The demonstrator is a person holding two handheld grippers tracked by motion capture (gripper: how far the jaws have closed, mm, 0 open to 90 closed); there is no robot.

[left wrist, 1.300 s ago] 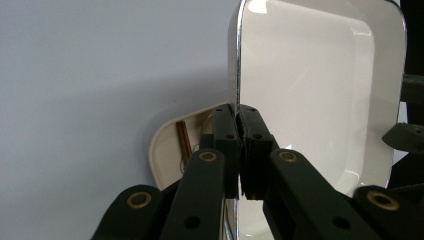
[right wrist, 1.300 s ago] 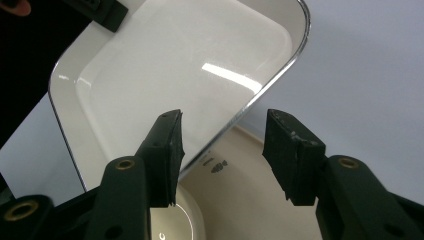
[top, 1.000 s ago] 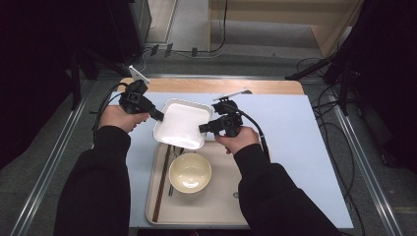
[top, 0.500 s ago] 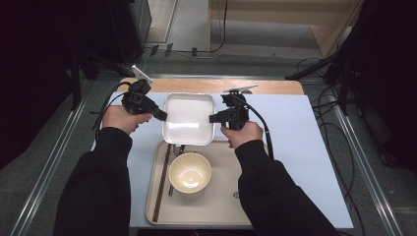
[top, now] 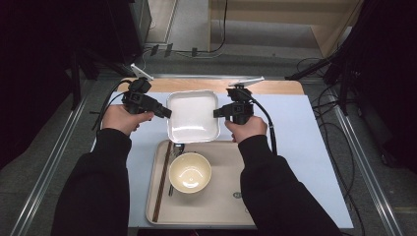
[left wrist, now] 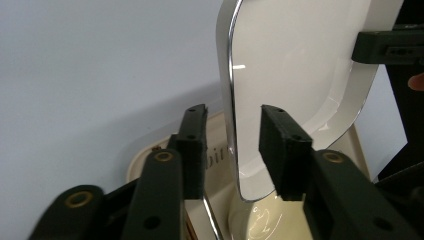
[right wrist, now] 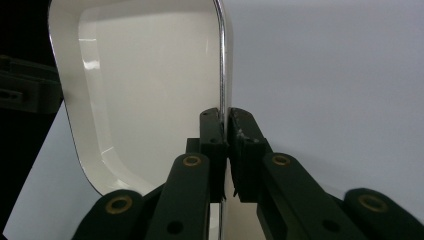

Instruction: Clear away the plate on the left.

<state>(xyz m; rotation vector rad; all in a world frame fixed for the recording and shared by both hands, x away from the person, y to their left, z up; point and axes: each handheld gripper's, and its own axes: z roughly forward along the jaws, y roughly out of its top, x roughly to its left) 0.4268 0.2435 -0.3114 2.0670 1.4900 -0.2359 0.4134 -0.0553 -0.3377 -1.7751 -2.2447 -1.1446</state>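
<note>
A white square dish [top: 193,115] with a shiny rim sits level between my two grippers, just beyond the tray's far edge; I cannot tell whether it rests on the mat. My right gripper [top: 216,113] is shut on its right rim, and in the right gripper view the pads [right wrist: 215,132] pinch the dish [right wrist: 150,75] edge at the gripper [right wrist: 224,115]. My left gripper [top: 167,113] is at the left rim. Its jaws have just been opening: in the left gripper view the gripper [left wrist: 234,112] straddles the dish [left wrist: 290,60] rim with gaps on both sides.
A beige tray [top: 221,211] lies near the person, holding a cream bowl [top: 190,172], dark chopsticks [top: 161,182] and a spoon [top: 176,148]. Everything sits on a pale blue mat [top: 305,128]. Cables trail from both grippers.
The dish has moved away from the person, from over the tray's far end to beyond it, and both hands went with it. It now lies squarer to the table.
</note>
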